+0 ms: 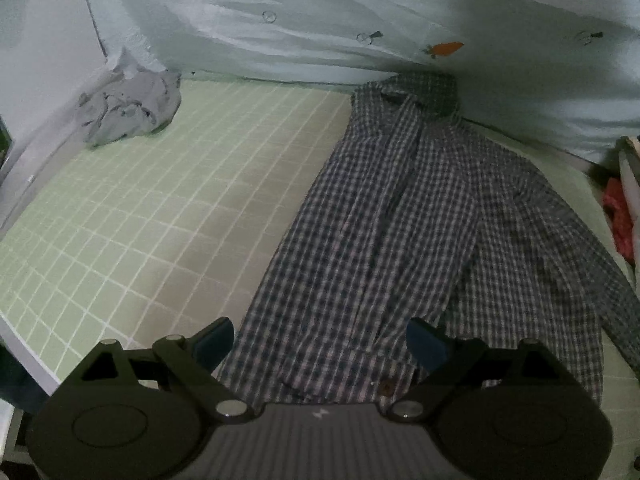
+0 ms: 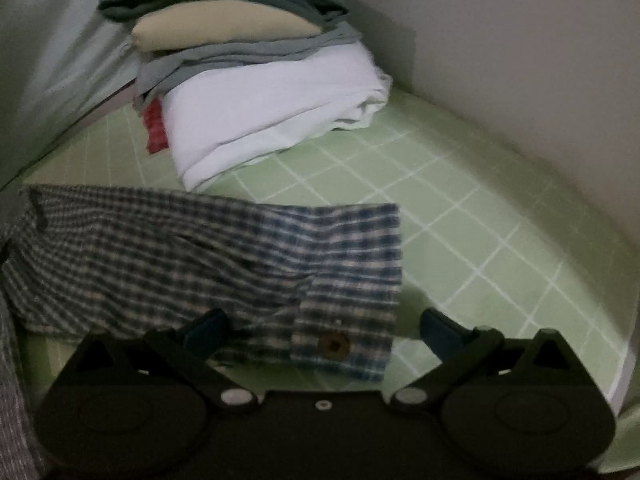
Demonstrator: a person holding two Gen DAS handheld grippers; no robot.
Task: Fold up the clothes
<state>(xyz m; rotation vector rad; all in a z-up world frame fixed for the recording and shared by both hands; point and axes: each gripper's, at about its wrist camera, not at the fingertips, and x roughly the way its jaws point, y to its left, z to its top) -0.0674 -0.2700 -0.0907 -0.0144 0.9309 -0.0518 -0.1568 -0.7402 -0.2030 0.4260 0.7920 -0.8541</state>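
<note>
Both tongs, left (image 1: pixel 320 344) and right (image 2: pixel 324 332), gape empty over the checked shirt (image 1: pixel 400 220). Its cuff (image 2: pixel 344 320) lies between the right tongs' jaws; pinch its edge squarely before folding the sleeve inward.

Both the left gripper (image 1: pixel 320 344) and the right gripper (image 2: pixel 324 332) are matte black, with rounded housings either side. Silver pivot screws join angled arms to dark blue fingertips (image 1: pixel 426 344).

Left of the plaid shirt (image 1: pixel 392 220): wide bare green grid sheet (image 1: pixel 160 208), only a crumpled grey garment (image 1: pixel 128 110) in the far corner. Right side tighter: folded stack (image 2: pixel 256 80) behind the sleeve cuff (image 2: pixel 344 288), wall (image 2: pixel 520 60) probably close beyond.
</note>
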